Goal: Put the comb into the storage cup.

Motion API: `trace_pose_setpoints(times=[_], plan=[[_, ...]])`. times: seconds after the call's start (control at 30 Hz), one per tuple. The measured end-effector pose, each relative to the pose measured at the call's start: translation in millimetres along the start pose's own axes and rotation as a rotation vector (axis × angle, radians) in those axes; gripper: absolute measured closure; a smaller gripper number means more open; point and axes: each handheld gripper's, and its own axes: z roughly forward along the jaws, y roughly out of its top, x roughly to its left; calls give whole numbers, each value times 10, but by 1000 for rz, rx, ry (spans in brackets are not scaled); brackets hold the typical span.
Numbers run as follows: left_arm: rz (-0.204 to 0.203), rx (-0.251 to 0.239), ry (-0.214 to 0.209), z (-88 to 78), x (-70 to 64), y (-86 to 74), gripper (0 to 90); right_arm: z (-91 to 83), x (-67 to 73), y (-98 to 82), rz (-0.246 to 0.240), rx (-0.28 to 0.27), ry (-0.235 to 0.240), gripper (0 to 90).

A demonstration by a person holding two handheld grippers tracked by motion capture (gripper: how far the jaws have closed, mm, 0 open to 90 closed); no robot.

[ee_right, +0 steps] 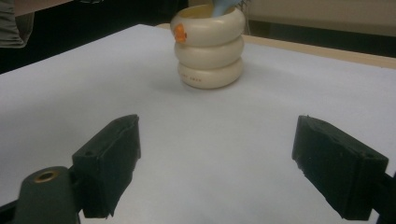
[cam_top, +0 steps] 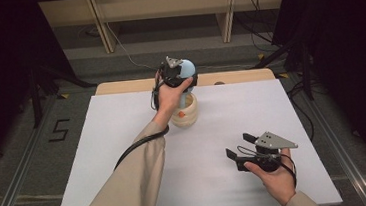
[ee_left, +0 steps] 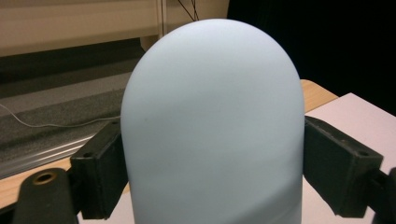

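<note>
High view: left gripper (cam_top: 181, 73) fingers clamp one blue dome (cam_top: 188, 68) above one cream ringed holder (cam_top: 186, 114); right gripper (cam_top: 239, 147) fingers apart.

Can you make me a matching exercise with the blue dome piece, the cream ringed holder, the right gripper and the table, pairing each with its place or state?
1 blue dome piece
2 cream ringed holder
3 right gripper
4 table

A white-topped
B jaws apart, nothing between them
C between the left gripper's jaws
D bears a small orange mark

1-C, 2-D, 3-B, 4-A
</note>
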Motion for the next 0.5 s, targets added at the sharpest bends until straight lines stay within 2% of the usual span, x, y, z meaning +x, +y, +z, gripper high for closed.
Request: trace_pose_setpoints(times=[0.23,0.5], plan=[[11,0,1,-57,5,-28,148,2,-1,-1,1,2,-1,161],[29,-12,-2,-166,29,31,138,2,-6,-2,5,0,-3,161]])
